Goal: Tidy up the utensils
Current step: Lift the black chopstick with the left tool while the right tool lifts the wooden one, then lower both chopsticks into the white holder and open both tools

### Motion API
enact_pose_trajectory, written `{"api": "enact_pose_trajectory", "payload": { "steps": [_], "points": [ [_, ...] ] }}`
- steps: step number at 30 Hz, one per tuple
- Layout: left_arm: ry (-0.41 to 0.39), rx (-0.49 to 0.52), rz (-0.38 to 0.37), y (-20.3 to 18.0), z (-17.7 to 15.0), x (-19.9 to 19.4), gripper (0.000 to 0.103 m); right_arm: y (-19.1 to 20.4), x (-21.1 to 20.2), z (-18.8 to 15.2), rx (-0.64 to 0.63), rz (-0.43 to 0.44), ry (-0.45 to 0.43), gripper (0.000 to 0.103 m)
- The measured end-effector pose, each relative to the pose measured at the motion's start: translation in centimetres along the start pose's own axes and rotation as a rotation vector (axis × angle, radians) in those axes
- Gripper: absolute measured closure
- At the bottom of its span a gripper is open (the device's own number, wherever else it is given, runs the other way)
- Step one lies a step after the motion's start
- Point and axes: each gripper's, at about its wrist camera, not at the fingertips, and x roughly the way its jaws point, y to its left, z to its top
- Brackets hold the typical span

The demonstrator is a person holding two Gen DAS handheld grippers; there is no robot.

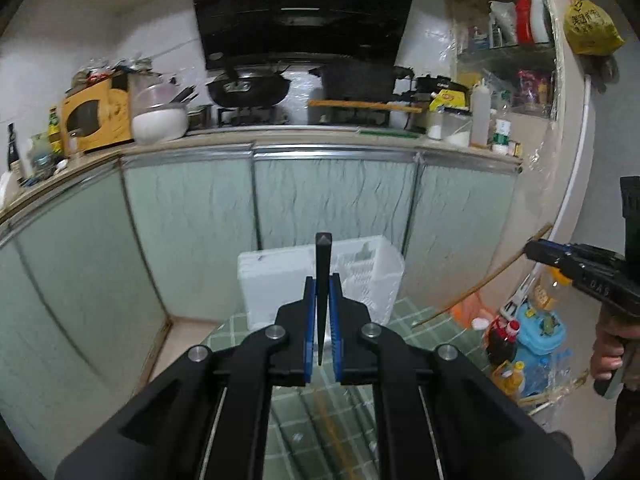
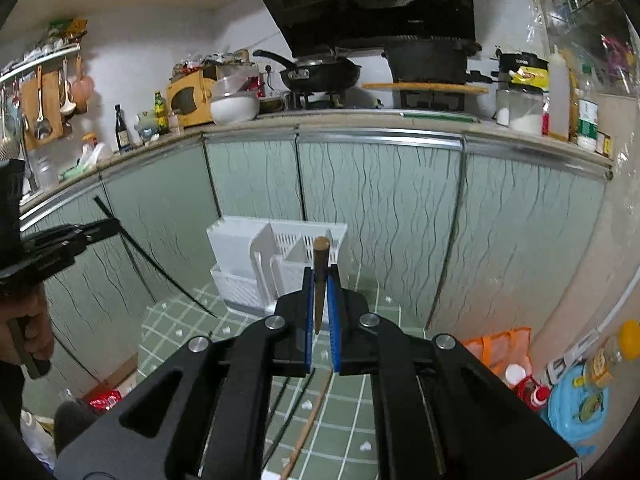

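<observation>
Left tool (image 1: 322, 300) grips a black chopstick (image 1: 322, 280); right tool (image 2: 321, 292) grips a brown chopstick (image 2: 320, 276). We hold both above the green-tiled surface (image 2: 352, 420), short of the white utensil holder (image 2: 276, 256). We judge insertion not yet done.

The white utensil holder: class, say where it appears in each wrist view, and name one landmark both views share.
Left wrist view: the white utensil holder stands at lower centre on the green checked table, just beyond the left gripper, which holds a black chopstick.
Right wrist view: the holder is at centre, slightly left, beyond the right gripper, which holds a brown chopstick.
Shared landmark: the black frying pan on the stove.
</observation>
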Motion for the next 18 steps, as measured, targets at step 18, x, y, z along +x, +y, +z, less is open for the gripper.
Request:
{"api": "enact_pose_trajectory", "payload": {
  "steps": [18],
  "points": [
    [-0.017,-0.003,-0.114,-3.6,8.7,9.0,0.097,-0.7,6.2,7.0,-0.011,0.013,-0.014,0.097]
  ]
}}
